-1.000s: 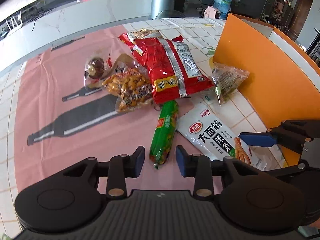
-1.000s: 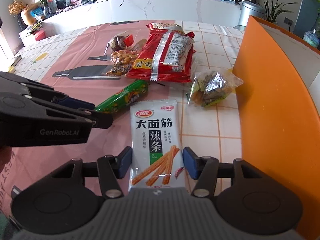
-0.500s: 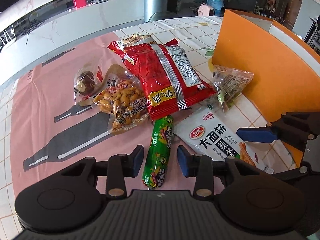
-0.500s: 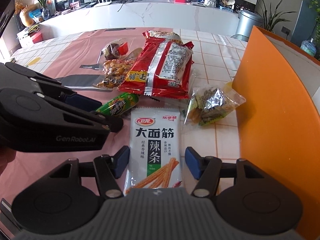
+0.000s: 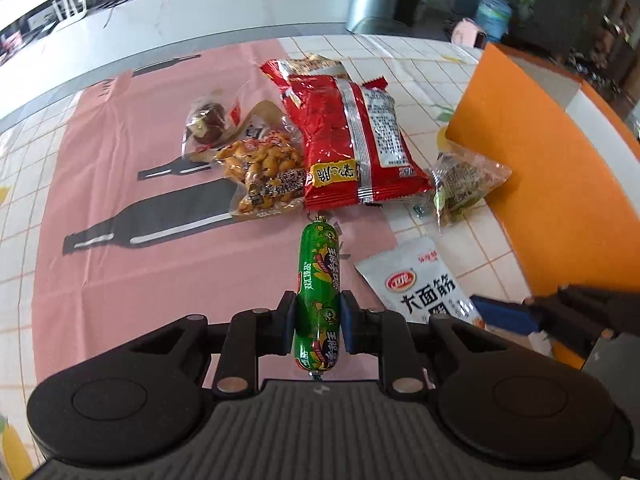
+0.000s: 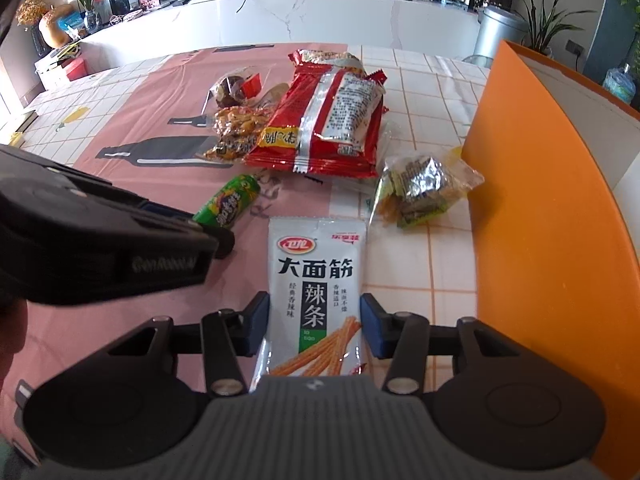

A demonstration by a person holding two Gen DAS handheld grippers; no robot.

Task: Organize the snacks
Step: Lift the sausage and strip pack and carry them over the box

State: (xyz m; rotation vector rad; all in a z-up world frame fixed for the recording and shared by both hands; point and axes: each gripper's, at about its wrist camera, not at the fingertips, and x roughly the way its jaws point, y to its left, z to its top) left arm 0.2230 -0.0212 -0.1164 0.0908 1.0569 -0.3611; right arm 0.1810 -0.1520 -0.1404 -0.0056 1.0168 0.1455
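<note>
Between the fingers of the left gripper sits the green sausage stick, its near half clamped by both pads while the far end points ahead toward the red snack bag. The grip falls below the stick's middle, so the slick, rounded wrapper could swing down or slip out on lifting. Just to the right, the right gripper straddles the white spicy-strip packet, fingers apart with each pad just beside a packet edge; whether they touch cannot be told. Closing on such a flat pouch lying on the counter may only buckle it. Beyond the fingers lie the peanut pouch and the clear candy bag; the orange bin stands to the right, and both grippers heading there together could collide
</note>
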